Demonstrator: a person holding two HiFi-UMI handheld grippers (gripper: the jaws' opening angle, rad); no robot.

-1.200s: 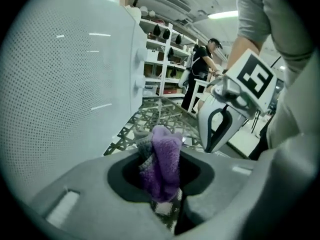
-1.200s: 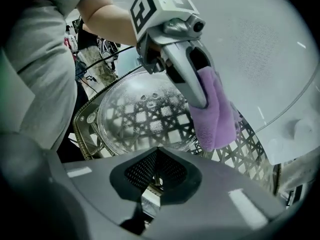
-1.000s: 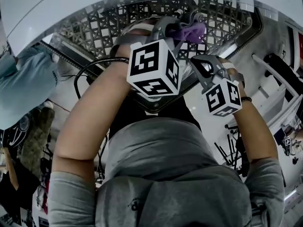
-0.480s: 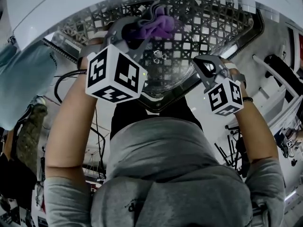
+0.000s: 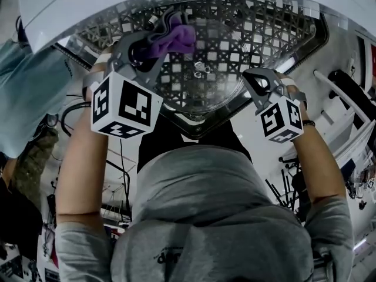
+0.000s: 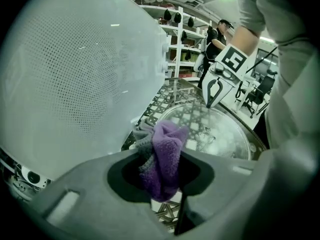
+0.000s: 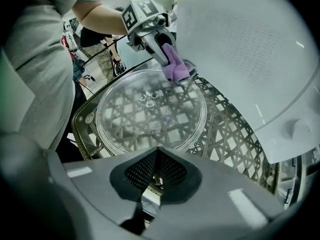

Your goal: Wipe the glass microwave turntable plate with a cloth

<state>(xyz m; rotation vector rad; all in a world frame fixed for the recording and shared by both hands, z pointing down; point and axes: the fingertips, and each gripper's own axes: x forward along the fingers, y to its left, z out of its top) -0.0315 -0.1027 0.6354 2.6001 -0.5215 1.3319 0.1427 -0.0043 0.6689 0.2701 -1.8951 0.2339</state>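
The round glass turntable plate (image 5: 217, 93) lies flat on a lattice tabletop (image 5: 276, 34); its surface looks speckled with droplets (image 7: 150, 109). My left gripper (image 5: 164, 34) is shut on a bunched purple cloth (image 5: 176, 37), which rests at the plate's far left rim. In the left gripper view the cloth (image 6: 165, 154) fills the jaws, with the plate (image 6: 210, 129) just beyond. My right gripper (image 5: 254, 78) is shut, and its tips touch the plate's right rim (image 7: 156, 151). The right gripper view shows the left gripper (image 7: 167, 54) and cloth (image 7: 176, 69) across the plate.
A large white perforated dome (image 7: 250, 49) overhangs the far side of the table, close to the cloth. The lattice tabletop (image 7: 230, 129) has a dark metal frame (image 7: 82, 129). People and shelving (image 6: 175, 39) stand in the room behind.
My left gripper has carried the purple cloth leftward across the plate to its far left rim. The right gripper has stayed at the plate's right rim.
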